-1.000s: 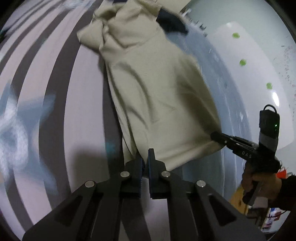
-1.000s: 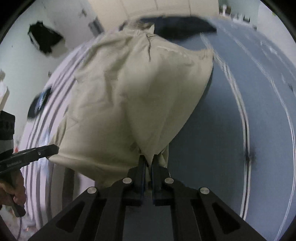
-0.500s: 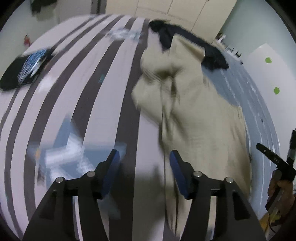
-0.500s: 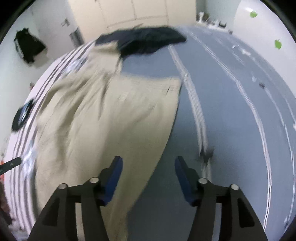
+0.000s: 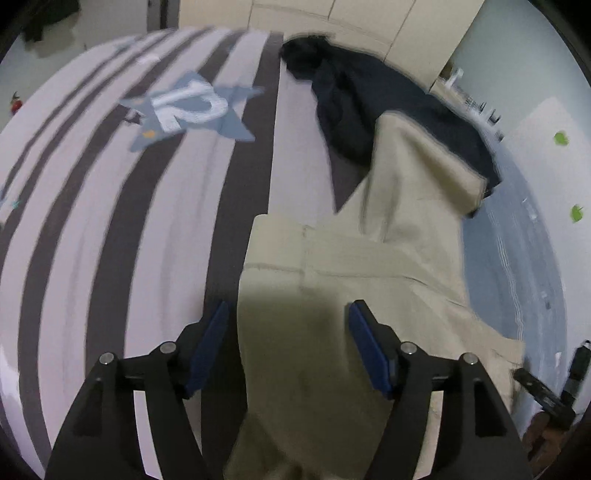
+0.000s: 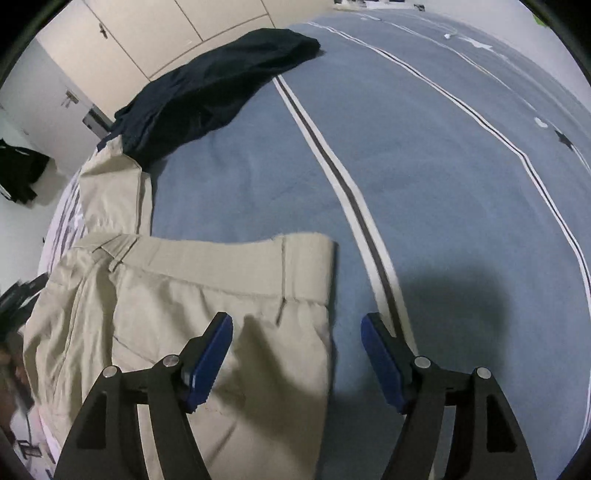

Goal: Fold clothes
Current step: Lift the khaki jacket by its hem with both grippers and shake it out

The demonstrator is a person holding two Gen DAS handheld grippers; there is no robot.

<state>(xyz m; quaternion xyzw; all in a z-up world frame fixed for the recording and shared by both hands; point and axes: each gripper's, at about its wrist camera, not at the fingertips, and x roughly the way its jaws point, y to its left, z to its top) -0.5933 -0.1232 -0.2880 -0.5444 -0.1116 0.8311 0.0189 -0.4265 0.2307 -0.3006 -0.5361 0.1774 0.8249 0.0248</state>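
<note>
Left gripper [image 5: 288,332]: jaws wide apart, nothing held. Blue pads [image 5: 207,347] hover over the khaki trousers [image 5: 369,280], straddling the waistband-side edge; contact with the cloth can't be told.

Right gripper [image 6: 297,350]: also wide, holding nothing. Its left pad sits above the trousers [image 6: 184,295], its right pad above bare blue bedcover [image 6: 443,184]. The trouser edge runs between the two pads.

Trousers: one pair, beige, lying flat on the bed. Waistband with belt loops faces away from the right wrist camera. One leg is folded back and runs up toward the dark garment. In the left wrist view they span the join between the striped cover and the blue one.

Dark navy garment [image 5: 369,103]: one, crumpled, at the far end of the bed, overlapping the tip of the trouser leg. Same piece in the right wrist view [image 6: 207,85].

Readable writing: white "12" on a blue star print [image 5: 192,107] on the grey-and-white striped cover [image 5: 92,240]. Nothing else legible; the left wrist view is motion-blurred.

Blue cover has thin white-and-dark stripe lines [image 6: 351,206] and small star marks.

Right gripper's body is visible at the lower right edge of the left wrist view [image 5: 543,391]. Green stickers on the wall [image 5: 561,138]: two visible. Cream cupboard doors [image 6: 184,29] behind the bed.
</note>
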